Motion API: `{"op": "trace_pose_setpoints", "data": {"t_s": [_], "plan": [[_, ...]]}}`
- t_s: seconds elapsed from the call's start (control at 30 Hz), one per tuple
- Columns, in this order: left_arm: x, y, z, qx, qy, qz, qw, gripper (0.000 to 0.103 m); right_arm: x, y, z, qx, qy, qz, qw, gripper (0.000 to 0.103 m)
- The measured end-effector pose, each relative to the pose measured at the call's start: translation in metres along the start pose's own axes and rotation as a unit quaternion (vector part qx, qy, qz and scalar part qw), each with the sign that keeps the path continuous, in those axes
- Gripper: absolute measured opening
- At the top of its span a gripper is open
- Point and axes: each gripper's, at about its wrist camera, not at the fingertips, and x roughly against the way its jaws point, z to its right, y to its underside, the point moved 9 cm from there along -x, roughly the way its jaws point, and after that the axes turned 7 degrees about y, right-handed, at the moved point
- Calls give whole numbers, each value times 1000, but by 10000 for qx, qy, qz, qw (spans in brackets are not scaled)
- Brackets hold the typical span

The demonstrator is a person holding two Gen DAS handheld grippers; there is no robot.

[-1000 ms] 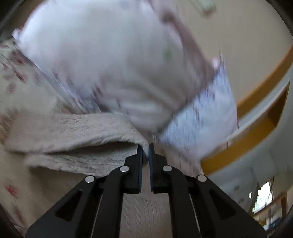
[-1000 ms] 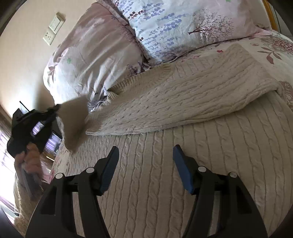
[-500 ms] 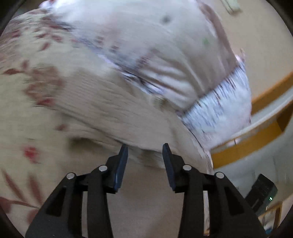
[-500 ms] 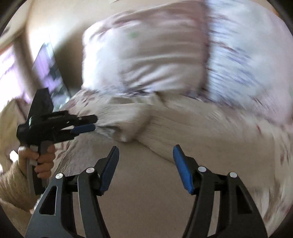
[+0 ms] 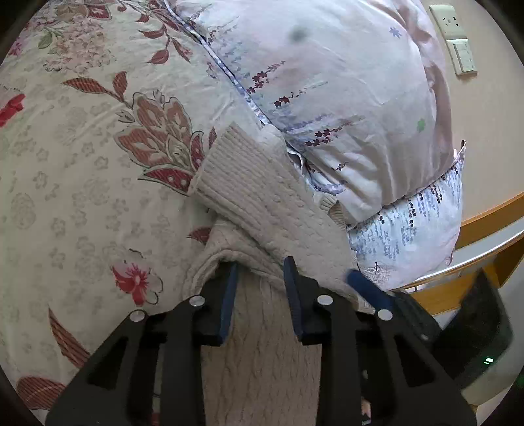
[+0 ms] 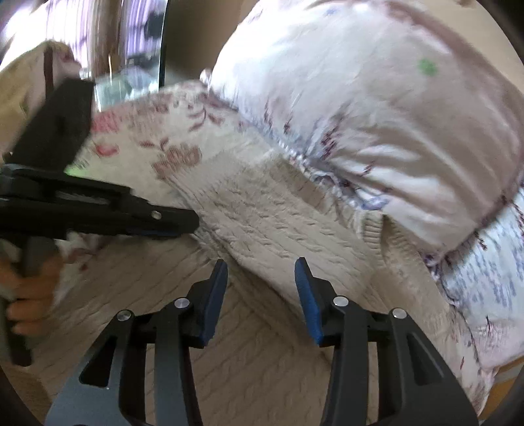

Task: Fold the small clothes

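Sweater [image 5: 262, 209] lies sleeve-folded on floral bedspread [image 5: 82, 164]; left tool [image 5: 260, 288] and right tool [image 6: 260, 285] gape, holding nothing

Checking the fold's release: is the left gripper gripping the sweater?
Apart: left wrist view shows left gripper open, sweater fabric unpinched between its fingers.

A floral bedspread [image 5: 82, 157] covers the bed, with two pale flowered pillows [image 5: 344, 98] stacked at its far right. Behind them stands a beige wall [image 5: 484, 137] with a socket plate [image 5: 447, 18], and a wooden headboard [image 5: 484, 222] runs lower right
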Motion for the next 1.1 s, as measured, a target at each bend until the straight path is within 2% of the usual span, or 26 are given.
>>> {"op": "trace_pose_setpoints", "data": {"t_s": [0.1, 0.17, 0.23, 0.27, 0.33, 0.4, 0.5, 0.53, 0.57, 0.6, 0.63, 0.7, 0.77, 0.83, 0.87, 0.9, 0.97, 1.03, 1.1], "plan": [[0, 0, -2, 9, -6, -3, 10000, 25, -19, 5, -4, 282, 221, -176, 9992, 43], [1, -1, -4, 15, -7, -7, 10000, 24, -23, 6, -2, 316, 339, -133, 9988, 41], [1, -1, -5, 2, -36, 0, 10000, 22, -24, 6, 0, 207, 376, -103, 9990, 11], [1, -1, -5, -5, -58, 5, 10000, 21, -25, 6, 5, 102, 495, -105, 9987, 9], [1, -1, -6, -20, -74, 2, 10000, 20, -20, 5, 13, -288, 355, -1, 9990, 8], [1, -1, -7, -17, -84, -5, 10000, 18, -6, 2, 35, -1011, 249, 226, 9943, 8], [1, -1, -9, -3, -88, -22, 10000, 16, 23, 19, 93, -2619, 136, 525, 9636, 8], [2, -1, -9, -9, -94, -20, 10000, 16, 30, 34, 116, -3201, 117, 549, 9457, 8], [2, -1, -9, -25, -99, -24, 9999, 16, 37, 55, 138, -3825, 109, 525, 9224, 8], [1, -1, -9, -44, -106, -28, 9999, 16, 41, 82, 159, -4465, 90, 409, 8938, 8], [1, 0, -8, -77, -115, -44, 9999, 16, 41, 117, 176, -5106, -27, 164, 8596, 8], [1, 1, -7, -133, -143, -61, 9998, 16, 37, 166, 189, -5654, 41, -375, 8240, 9], [0, 1, -7, -145, -152, -66, 9998, 16, 41, 216, 202, -5938, 430, -878, 7987, 9], [0, 0, -7, -136, -151, -75, 9998, 16, 49, 232, 210, -6050, 454, -875, 7901, 11], [0, 0, -7, -135, -153, -79, 9998, 16, 55, 235, 216, -6088, 418, -817, 7880, 21], [0, 0, -7, -141, -153, -80, 9998, 16, 62, 234, 222, -6087, 380, -725, 7892, 42], [0, 0, -7, -141, -150, -83, 9998, 16, 70, 228, 229, -6053, 329, -542, 7935, 58], [0, 0, -7, -143, -149, -86, 9997, 16, 70, 223, 236, -6105, 221, -418, 7906, 58], [0, 0, -7, -141, -147, -89, 9998, 16, 62, 226, 242, -6333, 14, -411, 7728, 57]]}}
